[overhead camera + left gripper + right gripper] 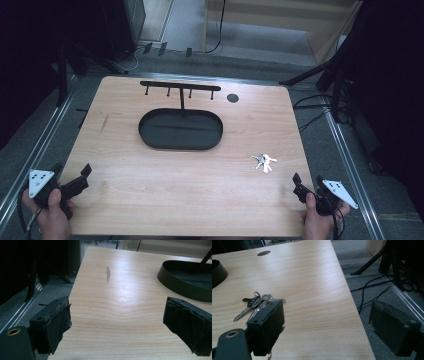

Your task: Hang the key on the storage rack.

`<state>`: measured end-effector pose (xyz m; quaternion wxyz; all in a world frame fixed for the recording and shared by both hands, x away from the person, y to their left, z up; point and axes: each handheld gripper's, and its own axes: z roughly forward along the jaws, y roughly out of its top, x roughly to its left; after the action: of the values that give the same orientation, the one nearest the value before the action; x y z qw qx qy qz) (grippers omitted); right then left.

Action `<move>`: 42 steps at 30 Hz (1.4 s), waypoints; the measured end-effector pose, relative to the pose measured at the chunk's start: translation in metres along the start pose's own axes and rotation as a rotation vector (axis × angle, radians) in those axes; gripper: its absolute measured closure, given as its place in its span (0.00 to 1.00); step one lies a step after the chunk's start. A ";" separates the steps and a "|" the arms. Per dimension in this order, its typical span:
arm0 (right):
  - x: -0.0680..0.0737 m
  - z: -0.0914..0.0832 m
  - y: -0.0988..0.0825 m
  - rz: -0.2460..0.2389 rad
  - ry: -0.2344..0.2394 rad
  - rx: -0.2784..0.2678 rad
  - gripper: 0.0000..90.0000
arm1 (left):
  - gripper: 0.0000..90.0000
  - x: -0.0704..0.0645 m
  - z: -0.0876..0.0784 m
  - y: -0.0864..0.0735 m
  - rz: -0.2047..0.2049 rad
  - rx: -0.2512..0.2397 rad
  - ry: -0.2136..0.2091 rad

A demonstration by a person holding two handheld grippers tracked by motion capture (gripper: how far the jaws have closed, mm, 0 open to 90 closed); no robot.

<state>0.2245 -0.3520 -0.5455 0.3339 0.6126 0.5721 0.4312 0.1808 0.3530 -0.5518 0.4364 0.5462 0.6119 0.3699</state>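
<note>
A bunch of silver keys (263,162) lies on the wooden table (200,165), right of centre. In the right gripper view the keys (253,305) lie just beyond the left jaw. A black oval tray (180,129) with an upright post and a hook rail (180,86) stands at the table's middle back. My right gripper (307,181) rests at the front right corner, open, nothing between its jaws. My left gripper (72,175) sits at the front left corner, also open and empty. In the left gripper view the tray's rim (180,281) shows at the far right.
A round cable hole (232,98) lies right of the rail. Black stands (330,75) and cables (372,290) lie on the grey floor beside the table's right edge. A dark smudge (108,273) marks the wood at the left.
</note>
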 end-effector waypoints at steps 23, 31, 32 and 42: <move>0.011 0.007 0.001 -0.099 -0.053 0.102 0.15 | 0.09 0.001 -0.001 -0.001 -0.016 -0.013 0.003; 0.014 0.013 0.015 -0.079 -0.062 0.192 0.15 | 0.09 0.001 0.001 0.000 -0.026 -0.009 -0.003; 0.016 0.014 0.020 -0.091 -0.061 0.198 0.15 | 0.09 0.001 0.001 0.000 -0.027 -0.007 -0.002; 0.053 0.031 0.071 -0.162 -0.045 0.328 0.23 | 0.09 0.003 -0.001 0.000 -0.043 -0.016 -0.015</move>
<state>0.2807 -0.3060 -0.4868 0.2759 0.6204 0.6744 0.2900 0.1801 0.3562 -0.5524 0.4534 0.5320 0.6173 0.3611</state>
